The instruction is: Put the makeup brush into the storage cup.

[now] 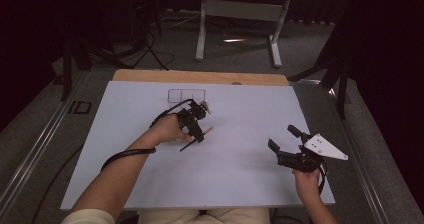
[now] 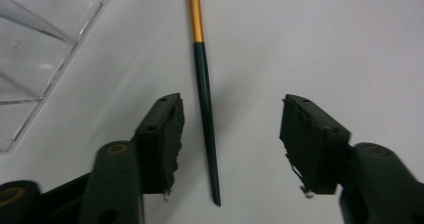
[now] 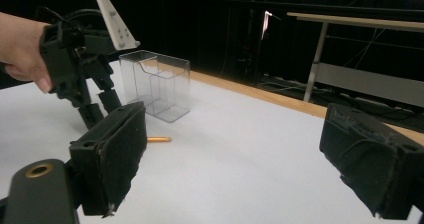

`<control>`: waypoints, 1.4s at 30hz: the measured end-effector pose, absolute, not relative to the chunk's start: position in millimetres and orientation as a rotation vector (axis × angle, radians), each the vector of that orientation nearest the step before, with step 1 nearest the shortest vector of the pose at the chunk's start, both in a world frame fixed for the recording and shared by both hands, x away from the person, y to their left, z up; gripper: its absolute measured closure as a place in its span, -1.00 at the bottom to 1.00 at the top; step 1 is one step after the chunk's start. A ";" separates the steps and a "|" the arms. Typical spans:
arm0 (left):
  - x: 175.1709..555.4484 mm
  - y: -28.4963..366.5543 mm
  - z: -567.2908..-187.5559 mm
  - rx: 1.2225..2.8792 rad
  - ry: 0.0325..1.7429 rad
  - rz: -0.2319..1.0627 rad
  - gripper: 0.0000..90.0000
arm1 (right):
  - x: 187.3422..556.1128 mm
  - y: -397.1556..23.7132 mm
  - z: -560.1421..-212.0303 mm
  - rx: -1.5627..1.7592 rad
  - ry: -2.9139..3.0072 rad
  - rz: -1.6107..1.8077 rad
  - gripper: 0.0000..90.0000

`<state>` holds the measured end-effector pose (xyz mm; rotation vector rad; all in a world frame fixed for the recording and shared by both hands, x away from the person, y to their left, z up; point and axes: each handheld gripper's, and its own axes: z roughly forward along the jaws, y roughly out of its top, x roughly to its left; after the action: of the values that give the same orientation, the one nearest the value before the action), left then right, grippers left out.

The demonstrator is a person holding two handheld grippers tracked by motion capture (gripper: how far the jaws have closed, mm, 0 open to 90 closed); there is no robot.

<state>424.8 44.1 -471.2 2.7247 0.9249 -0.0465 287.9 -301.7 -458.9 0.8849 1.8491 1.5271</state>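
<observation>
My left gripper [image 2: 232,144] stands half open astride the brush [image 2: 204,91], pads not touching. Its handle runs six to twelve between them, gold ferrule far. My right gripper [image 1: 290,143] gapes wide, well apart at four o'clock.

dim room, dark surround; table evenly lit; near jaws blurred, soft shadows.

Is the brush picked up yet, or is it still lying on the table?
Not yet. Done: the left gripper is lowered over the brush, with one jaw on each side. In hand: the jaws are open, with a gap to the brush, which lies flat on the table. Left: gripping and lifting it, perhaps into the clear box. The right gripper waits open.
</observation>
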 end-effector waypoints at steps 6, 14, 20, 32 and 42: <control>430.5 38.7 -478.4 2.742 0.931 -0.047 0.15 | 288.1 -301.5 -459.2 0.882 1.853 1.526 -0.74; 436.8 29.7 -485.4 2.759 0.929 -0.009 0.30 | 288.5 -302.0 -459.9 0.881 1.858 1.524 -0.74; 442.0 24.2 -491.5 2.777 0.944 0.005 0.49 | 288.6 -302.0 -460.3 0.883 1.859 1.526 -0.74; 445.8 20.1 -499.5 2.805 0.928 0.029 0.61 | 288.9 -302.1 -461.0 0.889 1.862 1.526 -0.74; 445.6 16.3 -504.6 2.828 0.930 0.041 0.71 | 289.0 -302.2 -461.4 0.891 1.865 1.527 -0.74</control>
<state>445.6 16.3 -504.6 2.8284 0.9300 0.0408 289.0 -302.2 -461.4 0.8906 1.8647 1.5271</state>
